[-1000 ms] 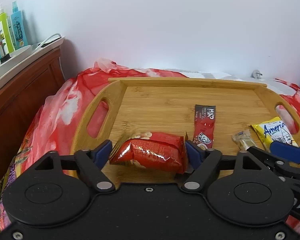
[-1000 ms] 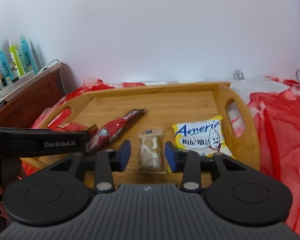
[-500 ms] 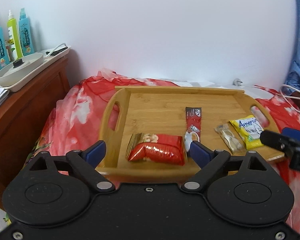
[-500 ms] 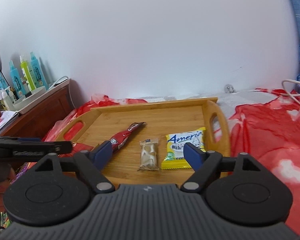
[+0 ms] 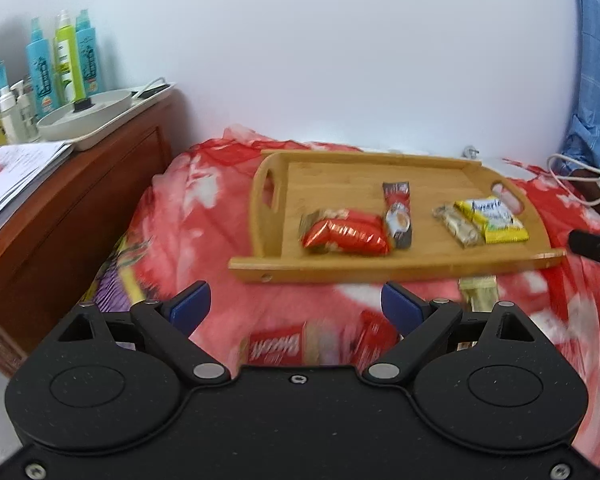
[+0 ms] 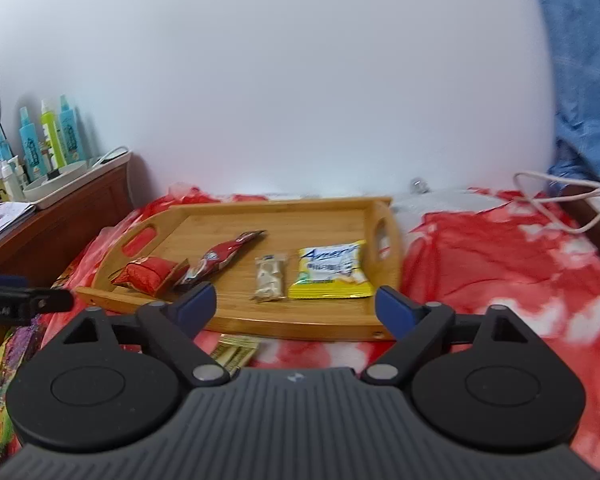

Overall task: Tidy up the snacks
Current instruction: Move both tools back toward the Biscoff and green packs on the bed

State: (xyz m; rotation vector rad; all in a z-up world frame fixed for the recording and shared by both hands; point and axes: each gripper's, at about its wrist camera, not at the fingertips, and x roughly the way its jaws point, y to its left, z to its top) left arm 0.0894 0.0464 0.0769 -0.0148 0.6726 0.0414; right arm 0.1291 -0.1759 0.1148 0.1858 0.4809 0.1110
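Note:
A wooden tray [image 5: 332, 184] lies on a red bedspread. On it, from left to right, are a red snack pack [image 5: 344, 234], a red stick sachet [image 5: 398, 212], a pale clear-wrapped snack [image 5: 458, 224] and a yellow packet [image 5: 490, 216]. My left gripper [image 5: 296, 304] hangs open over the bedspread, short of the tray, with nothing between its fingers. My right gripper [image 6: 296, 306] is also back from the tray [image 6: 300, 220]; its jaws are opening and hold nothing. The pale snack [image 6: 271, 276] and yellow packet [image 6: 330, 270] lie just beyond it.
A blurred red packet [image 5: 276, 348] and a gold packet [image 6: 234, 350] lie on the bedspread in front of the tray. A wooden nightstand [image 5: 80, 184] at left carries bottles, a white dish and papers. A white cable [image 6: 560, 200] and blue cloth are at right.
Both grippers have drawn back from the tray and opened wider. The red snack pack and the pale snack that lay between their fingers now rest on the tray.

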